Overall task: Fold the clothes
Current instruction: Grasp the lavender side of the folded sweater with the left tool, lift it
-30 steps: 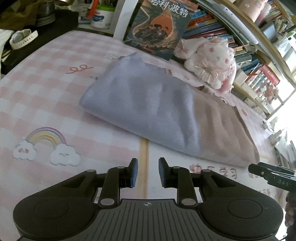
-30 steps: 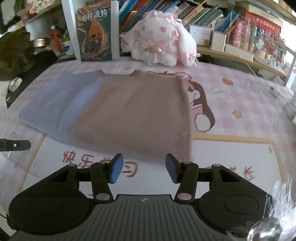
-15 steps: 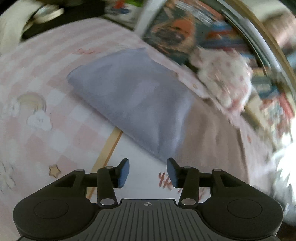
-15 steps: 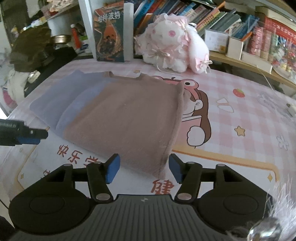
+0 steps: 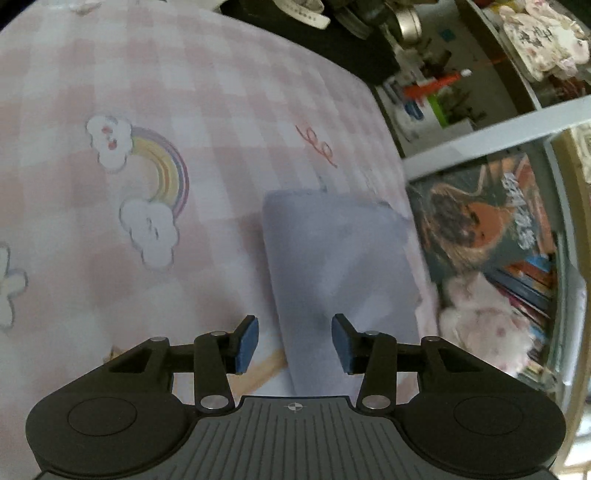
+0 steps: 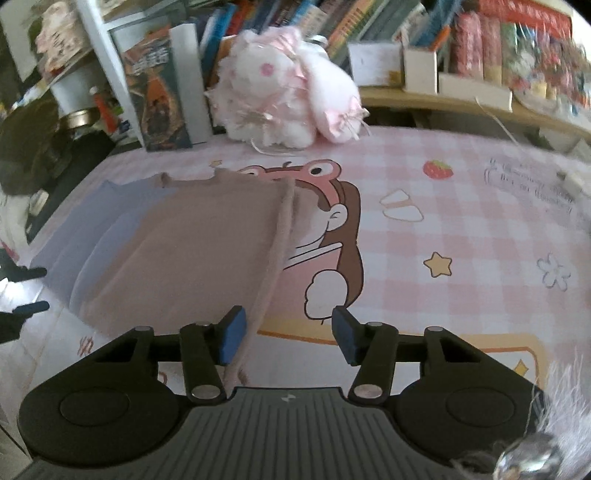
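Observation:
A folded garment lies flat on the pink checked cover, its brownish half [image 6: 199, 251] to the right and its lavender half [image 6: 92, 229] to the left. My right gripper [image 6: 286, 334] hovers low over the garment's right-hand hem [image 6: 275, 251]. Its jaws are closing, with the hem running between them close to the left pad [image 6: 231, 334]; the pads do not press on it. My left gripper [image 5: 294, 343] stands open over the lavender end [image 5: 332, 258], nothing pinched. It shows in the right wrist view as the left gripper [image 6: 37, 288] at the far left.
A white and pink plush toy [image 6: 284, 99] and an upright book [image 6: 159, 96] stand behind the garment, in front of crowded bookshelves [image 6: 480, 48]. Dark clutter [image 5: 332, 29] sits beyond the cover's left end. Bare printed cover [image 6: 461, 221] stretches to the right.
The left gripper has rolled and come down over the lavender end, with its jaws wider than a second ago. The right gripper has slid right to the garment's right hem.

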A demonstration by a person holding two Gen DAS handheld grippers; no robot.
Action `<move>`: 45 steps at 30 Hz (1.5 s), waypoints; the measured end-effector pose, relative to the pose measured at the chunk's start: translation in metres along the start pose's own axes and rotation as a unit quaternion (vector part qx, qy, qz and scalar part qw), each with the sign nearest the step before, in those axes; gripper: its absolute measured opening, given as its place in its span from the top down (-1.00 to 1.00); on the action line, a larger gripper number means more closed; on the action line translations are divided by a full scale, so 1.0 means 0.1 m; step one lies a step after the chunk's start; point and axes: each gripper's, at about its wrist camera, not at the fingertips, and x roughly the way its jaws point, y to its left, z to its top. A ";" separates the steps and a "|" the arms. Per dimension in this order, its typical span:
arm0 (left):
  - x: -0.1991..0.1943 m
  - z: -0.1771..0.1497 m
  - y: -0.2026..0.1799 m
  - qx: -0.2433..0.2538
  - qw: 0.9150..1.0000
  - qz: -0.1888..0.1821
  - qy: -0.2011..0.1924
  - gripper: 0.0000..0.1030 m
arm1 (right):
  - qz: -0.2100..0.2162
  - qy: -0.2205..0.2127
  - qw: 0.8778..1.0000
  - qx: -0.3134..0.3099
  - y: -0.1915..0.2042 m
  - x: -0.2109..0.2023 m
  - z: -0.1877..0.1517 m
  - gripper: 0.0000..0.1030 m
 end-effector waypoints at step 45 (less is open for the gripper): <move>0.25 0.18 -0.31 0.119 0.992 -0.038 -0.026 0.84 | -0.001 0.033 0.998 0.051 0.10 0.35 0.06 0.25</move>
